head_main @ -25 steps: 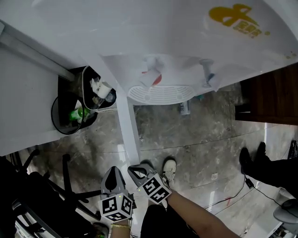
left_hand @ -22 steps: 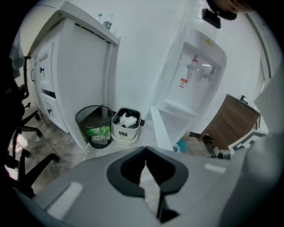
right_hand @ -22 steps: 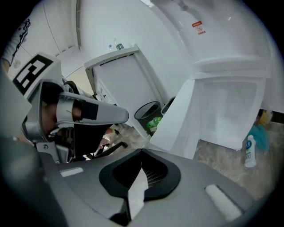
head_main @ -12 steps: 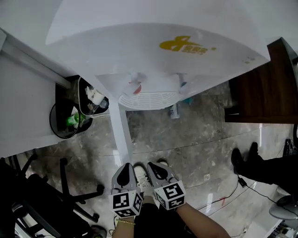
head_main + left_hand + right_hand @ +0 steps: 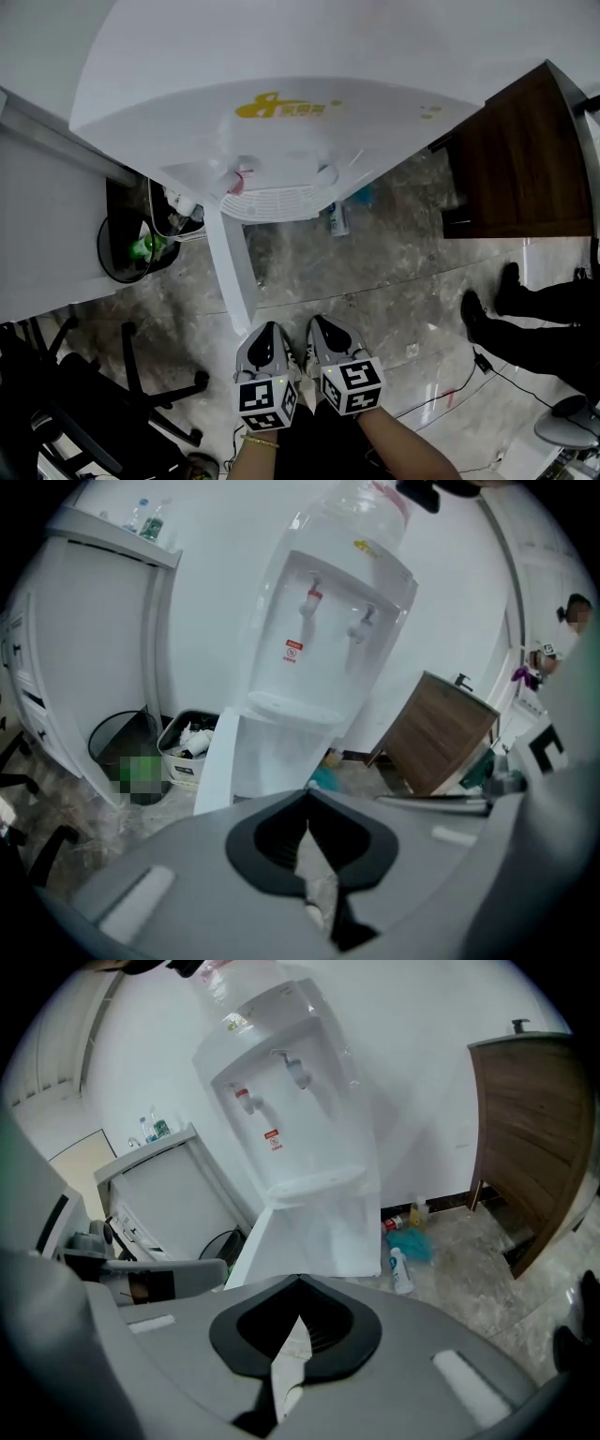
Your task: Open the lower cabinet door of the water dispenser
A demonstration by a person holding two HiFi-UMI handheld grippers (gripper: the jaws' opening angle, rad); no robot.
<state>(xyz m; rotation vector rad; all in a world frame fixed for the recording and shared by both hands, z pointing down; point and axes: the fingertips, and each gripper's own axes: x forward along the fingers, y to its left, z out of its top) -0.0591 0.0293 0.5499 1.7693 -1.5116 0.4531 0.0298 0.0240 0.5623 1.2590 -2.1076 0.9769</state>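
The white water dispenser stands ahead, with its taps and drip tray above the lower cabinet. Its lower cabinet door stands swung out toward me, edge-on, hinged at the left. The same door shows as a white panel in the left gripper view, and the door is also in the right gripper view. My left gripper and right gripper hover side by side above the floor, short of the door's free edge and apart from it. Both are shut with nothing between the jaws.
A black round bin and a white bin of rubbish sit left of the dispenser. A brown wooden cabinet stands at the right. A bottle lies on the floor behind. An office chair base is lower left, a person's shoes at the right.
Both grippers have drawn back from the door's edge and risen, ending side by side. The right gripper has rolled upright. The door stays swung open.
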